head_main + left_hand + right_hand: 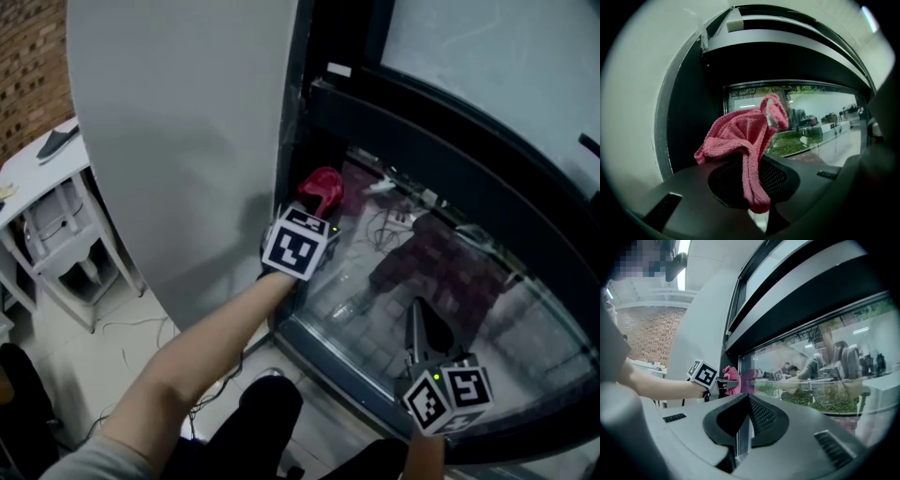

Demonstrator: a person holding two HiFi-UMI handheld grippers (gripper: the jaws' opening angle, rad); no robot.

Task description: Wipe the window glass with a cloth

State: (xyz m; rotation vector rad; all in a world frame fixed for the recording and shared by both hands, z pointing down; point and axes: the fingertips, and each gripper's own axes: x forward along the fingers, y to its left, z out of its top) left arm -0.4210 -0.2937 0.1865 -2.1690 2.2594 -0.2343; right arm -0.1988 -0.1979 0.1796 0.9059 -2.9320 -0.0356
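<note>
Left gripper (757, 208): jaws clamping pink cloth (736, 136) at the window glass's (825, 129) left edge; best pressing flat, stroking evenly. Right gripper (742, 439): jaws sitting together, empty.

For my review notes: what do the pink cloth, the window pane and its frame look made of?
The cloth: ribbed, fuzzy pile, matte, draping limply; likely microfibre. The window pane: clear, glossy glass; it shows reflections and greenery outside. The frame: dark, smooth, faintly sheened; probably painted metal, though plastic cannot be ruled out.
</note>
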